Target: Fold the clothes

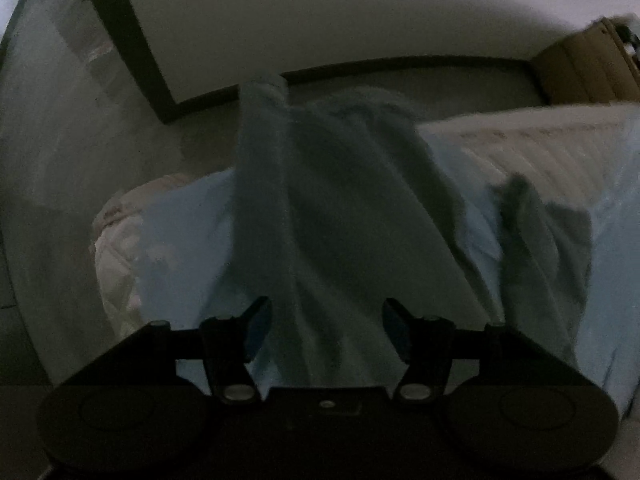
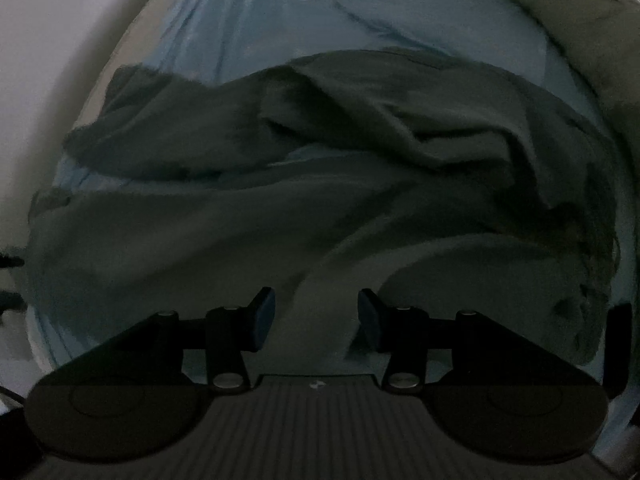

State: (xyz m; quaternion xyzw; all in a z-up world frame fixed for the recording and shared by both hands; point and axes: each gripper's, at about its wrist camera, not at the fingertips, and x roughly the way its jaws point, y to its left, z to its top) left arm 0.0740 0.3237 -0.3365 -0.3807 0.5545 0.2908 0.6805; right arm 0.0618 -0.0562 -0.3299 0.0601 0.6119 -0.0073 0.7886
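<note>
Right wrist: garment [image 2: 320, 184] seemingly lies crosswise; right gripper [image 2: 316, 312] and left gripper [image 1: 326, 328] gape apart.

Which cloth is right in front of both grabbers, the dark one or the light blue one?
The dark grey-green garment. It lies crumpled on top of the light blue sheet, which spreads underneath it.

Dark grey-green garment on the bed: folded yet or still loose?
Loose. The dark grey-green garment lies crumpled in uneven ridges across the light blue bedsheet, with no flat fold; both grippers are open.
</note>
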